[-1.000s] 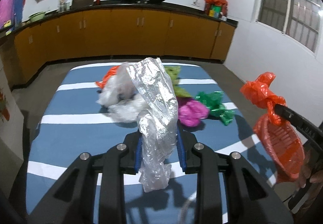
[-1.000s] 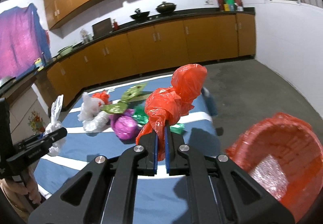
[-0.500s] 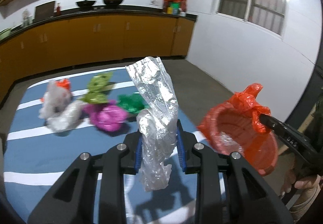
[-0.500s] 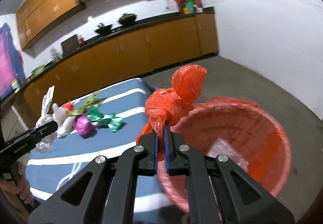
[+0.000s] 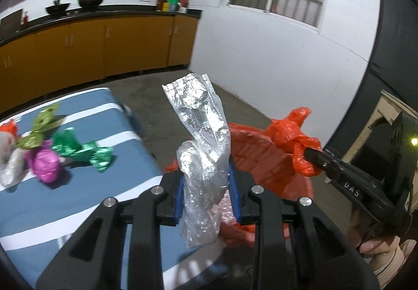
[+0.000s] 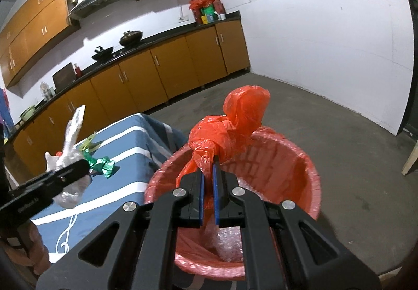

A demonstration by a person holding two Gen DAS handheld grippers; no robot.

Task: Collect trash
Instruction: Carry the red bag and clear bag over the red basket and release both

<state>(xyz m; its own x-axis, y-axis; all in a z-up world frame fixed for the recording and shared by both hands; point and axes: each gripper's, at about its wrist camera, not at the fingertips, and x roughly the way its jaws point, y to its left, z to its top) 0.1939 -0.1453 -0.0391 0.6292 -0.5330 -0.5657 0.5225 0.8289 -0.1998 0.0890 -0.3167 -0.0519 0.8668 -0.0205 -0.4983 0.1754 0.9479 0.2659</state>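
My left gripper [image 5: 206,188] is shut on a crumpled silver and clear plastic wrapper [image 5: 201,148], held at the near rim of the red bin [image 5: 263,159]. It also shows in the right wrist view [image 6: 70,161]. My right gripper [image 6: 208,180] is shut on a crumpled orange plastic bag [image 6: 235,128], held over the red bin [image 6: 300,172]. The bin has clear plastic trash at its bottom [image 6: 230,243]. The orange bag also shows in the left wrist view [image 5: 292,138].
The blue table with white stripes [image 5: 78,201] stands left of the bin and carries a green wrapper [image 5: 83,151], a magenta wrapper [image 5: 45,164], a light green wrapper [image 5: 39,130] and white plastic [image 5: 7,159]. Orange cabinets [image 6: 169,65] line the far wall. The floor is bare concrete.
Both grippers have swung right, from over the table to the red bin, each still holding its trash. The bin now fills the near view.
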